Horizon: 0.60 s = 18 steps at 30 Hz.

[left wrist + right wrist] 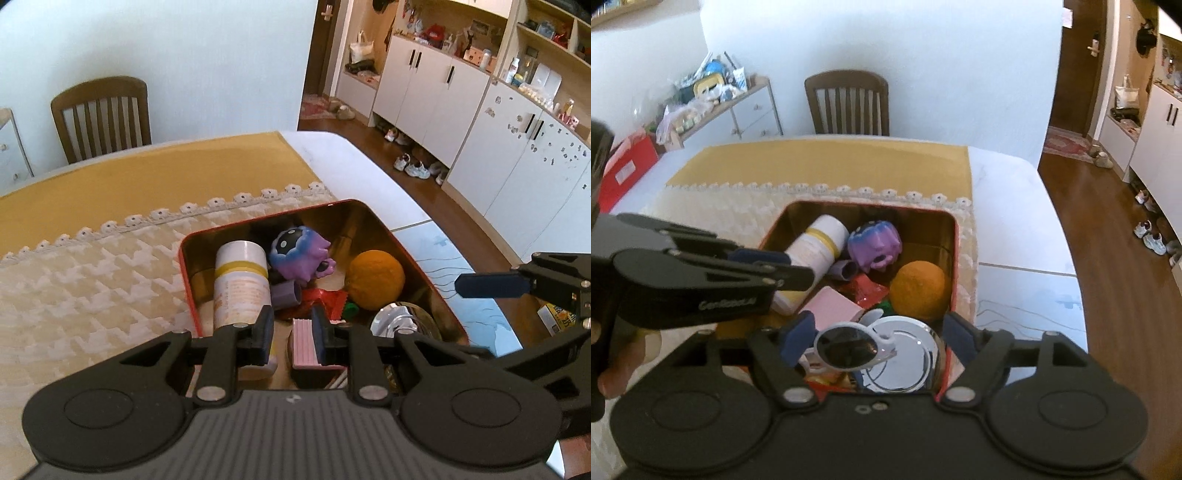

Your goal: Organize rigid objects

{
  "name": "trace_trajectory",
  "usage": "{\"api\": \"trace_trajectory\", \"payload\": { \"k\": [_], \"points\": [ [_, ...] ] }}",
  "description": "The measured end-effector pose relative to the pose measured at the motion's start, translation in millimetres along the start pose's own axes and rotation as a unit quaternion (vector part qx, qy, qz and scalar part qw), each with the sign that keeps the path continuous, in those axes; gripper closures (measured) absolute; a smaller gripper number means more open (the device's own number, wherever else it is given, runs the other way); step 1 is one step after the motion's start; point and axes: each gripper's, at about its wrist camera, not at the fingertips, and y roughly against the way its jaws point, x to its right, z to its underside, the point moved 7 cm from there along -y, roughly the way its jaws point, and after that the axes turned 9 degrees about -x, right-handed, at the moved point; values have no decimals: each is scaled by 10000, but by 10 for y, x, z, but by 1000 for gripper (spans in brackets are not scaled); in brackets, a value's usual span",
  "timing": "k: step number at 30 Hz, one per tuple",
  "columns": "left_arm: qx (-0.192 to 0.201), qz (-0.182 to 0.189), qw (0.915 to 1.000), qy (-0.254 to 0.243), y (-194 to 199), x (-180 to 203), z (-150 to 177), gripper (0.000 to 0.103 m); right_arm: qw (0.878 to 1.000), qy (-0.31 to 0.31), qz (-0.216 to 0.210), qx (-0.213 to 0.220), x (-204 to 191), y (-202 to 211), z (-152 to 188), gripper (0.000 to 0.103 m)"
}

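**Both grippers over the filled red tin**

A red tin (955, 258) with a gold inside sits on the cream patterned cloth (92, 280) that covers the near part of the desk (1008, 184). Everything else is placed from that tin.

Inside the tin, at its far left, a white bottle (242, 280) with a yellow band lies on its side. Just beside it, toward the far middle, is a purple and blue toy (299, 254). An orange (918, 290) rests against the tin's right wall. Between bottle and orange lie a red wrapper (325, 297) and a small purple tube (286, 293). A pink box (831, 308) sits at the near left, and a shiny round metal lid (908, 360) fills the near right corner, with white-framed sunglasses (849, 349) lying partly on it.

The left hand-held gripper (291, 328) hangs over the tin's near left edge, its jaws parted a little (nothing is between them), the right finger in front of the pink box. The right hand-held gripper (875, 339) hovers over the near right corner with its jaws spread wide on either side of the sunglasses and lid, not touching them.

Beyond the tin, a wooden chair (847, 105) stands at the desk's far side.
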Motion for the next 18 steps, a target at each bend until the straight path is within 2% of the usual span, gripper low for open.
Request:
{"api": "trace_trajectory", "payload": {
  "k": [6, 8, 9, 10, 12, 16, 18],
  "points": [
    [167, 187, 9996, 130, 261, -28, 75, 81, 9991, -236, 221, 264, -10, 183, 41, 16],
    [268, 186, 9994, 135, 364, -37, 103, 72, 9986, -291, 264, 354, -22, 236, 72, 14],
    [313, 186, 9992, 137, 405, -35, 114, 63, 9983, -319, 274, 396, -33, 269, 90, 14],
    [374, 196, 9990, 141, 458, -40, 130, 48, 9980, -351, 280, 445, -41, 306, 104, 11],
    [497, 193, 9984, 161, 569, -58, 160, 33, 9968, -448, 320, 571, -55, 380, 118, 6],
    [634, 132, 9978, 145, 760, -103, 253, 27, 9940, -561, 378, 856, -106, 558, 166, 0],
    [692, 133, 9974, 135, 839, -125, 304, 24, 9928, -608, 381, 958, -145, 632, 199, 0]
  ]
}}
